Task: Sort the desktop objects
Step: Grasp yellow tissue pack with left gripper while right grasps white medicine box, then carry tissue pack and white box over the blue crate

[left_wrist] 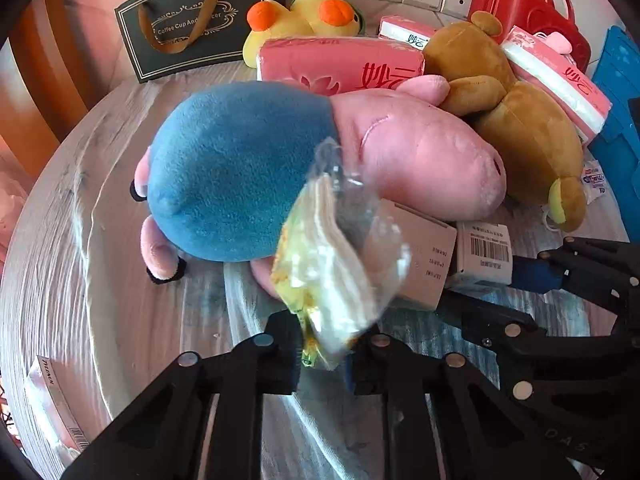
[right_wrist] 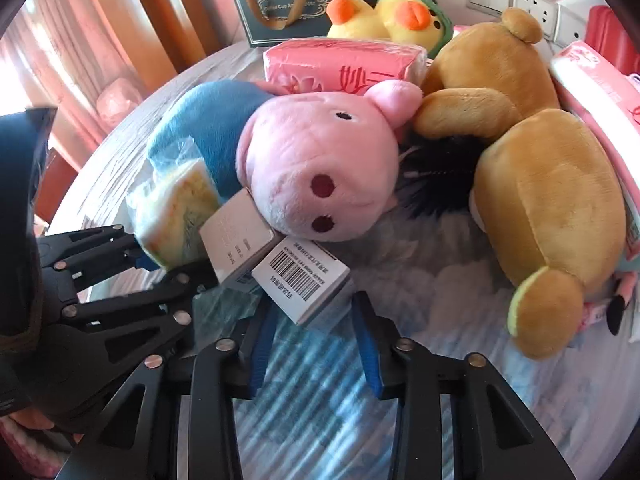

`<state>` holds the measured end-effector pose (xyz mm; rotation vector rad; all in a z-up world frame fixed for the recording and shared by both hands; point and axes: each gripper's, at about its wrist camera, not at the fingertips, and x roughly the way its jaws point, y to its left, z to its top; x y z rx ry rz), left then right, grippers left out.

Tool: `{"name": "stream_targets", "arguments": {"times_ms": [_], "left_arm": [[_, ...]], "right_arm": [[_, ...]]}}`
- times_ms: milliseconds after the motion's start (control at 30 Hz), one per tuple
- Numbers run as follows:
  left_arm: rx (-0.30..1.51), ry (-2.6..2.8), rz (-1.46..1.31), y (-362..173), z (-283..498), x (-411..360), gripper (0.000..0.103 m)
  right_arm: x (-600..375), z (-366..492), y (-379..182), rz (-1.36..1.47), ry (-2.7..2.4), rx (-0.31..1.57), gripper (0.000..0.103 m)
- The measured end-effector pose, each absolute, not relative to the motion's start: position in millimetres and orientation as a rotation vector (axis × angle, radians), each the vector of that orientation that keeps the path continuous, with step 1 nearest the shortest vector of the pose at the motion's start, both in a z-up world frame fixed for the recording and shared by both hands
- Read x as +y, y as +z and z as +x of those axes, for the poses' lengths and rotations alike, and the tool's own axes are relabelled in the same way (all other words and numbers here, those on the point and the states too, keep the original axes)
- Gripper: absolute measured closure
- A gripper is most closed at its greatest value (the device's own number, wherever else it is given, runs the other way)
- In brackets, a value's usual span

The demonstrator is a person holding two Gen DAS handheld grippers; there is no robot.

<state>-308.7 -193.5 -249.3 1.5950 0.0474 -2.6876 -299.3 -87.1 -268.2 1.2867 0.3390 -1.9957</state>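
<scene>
My left gripper [left_wrist: 324, 348] is shut on a clear plastic packet with yellow and white contents [left_wrist: 332, 264], held in front of a pink pig plush in a blue shirt [left_wrist: 280, 160]. The packet [right_wrist: 172, 216] and left gripper [right_wrist: 148, 258] also show in the right wrist view. My right gripper [right_wrist: 316, 320] is open, its blue-padded fingers [right_wrist: 264, 344] on either side of a white barcode box [right_wrist: 304, 280], not closed on it. A second grey-white box [right_wrist: 236, 236] lies under the pig's snout [right_wrist: 316, 180]. The right gripper [left_wrist: 536, 276] shows by the barcode box [left_wrist: 486, 252].
A brown bear plush [right_wrist: 540, 184], pink tissue packs [right_wrist: 344, 64], yellow duck plush [right_wrist: 384, 16] and a dark gift bag [right_wrist: 296, 0] crowd the back. A red case [left_wrist: 528, 8] and blue bin [left_wrist: 620, 120] stand right. A small box [left_wrist: 52, 400] lies front left.
</scene>
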Motion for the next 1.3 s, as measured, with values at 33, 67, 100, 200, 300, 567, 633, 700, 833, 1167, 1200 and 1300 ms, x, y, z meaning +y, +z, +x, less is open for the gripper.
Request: {"name": "stream_targets", "arguments": {"times_ms": [33,67,100,200,300,567,633,700,833,1167,1200,1300], "left_arm": [[0.042,-2.695,1.585,-245.3,-307.1,-192.4,0.09],[0.037,-2.703,1.575,-241.5,-305.1,-191.6,0.09],[0.032,-2.71,1.563,-237.0,-302.7,-190.4,0.09],[0.022,-2.735,1.529,-222.4,-291.1,-187.5,0.09],[0.044,-2.738,1.522,-213.3,-282.3,-188.9,0.09],[0.065,-2.692,1.545,-222.3,-280.3,-199.4,0.09],[0.082,-2.682,1.561,-227.9,-283.4,-201.5,0.09],[0.084,-2.678,1.567,-232.5,-287.1,-203.0,0.09],[0.091,-2.668,1.581,-238.5,-292.9,-205.4,0.09],[0.059,-2.741,1.444,-185.3,-262.4,-187.2,0.09],[0.056,-2.755,1.422,-176.2,-256.7,-183.3,0.09],[0.027,-2.811,1.339,-144.9,-238.7,-165.0,0.09]], "right_arm": [[-86.9,-298.3,-267.8,1.284,-1.989,0.342,0.078],[-86.9,-298.9,-269.2,1.282,-1.987,0.34,0.085],[-84.5,-296.8,-266.2,1.277,-1.988,0.333,0.088],[-74.3,-293.0,-256.4,1.265,-1.998,0.302,0.099],[-63.8,-289.1,-250.2,1.271,-1.992,0.276,0.099],[-75.7,-293.8,-239.8,1.221,-2.041,0.282,0.052],[-74.3,-296.1,-240.9,1.213,-2.04,0.304,0.052],[-84.3,-303.6,-247.7,1.223,-2.031,0.323,0.052],[-90.9,-311.8,-263.3,1.262,-1.996,0.321,0.065],[-55.0,-281.7,-214.6,1.15,-2.086,0.272,0.07],[-47.5,-275.5,-205.9,1.13,-2.101,0.262,0.07],[-22.1,-253.6,-173.4,1.052,-2.159,0.232,0.07]]}}
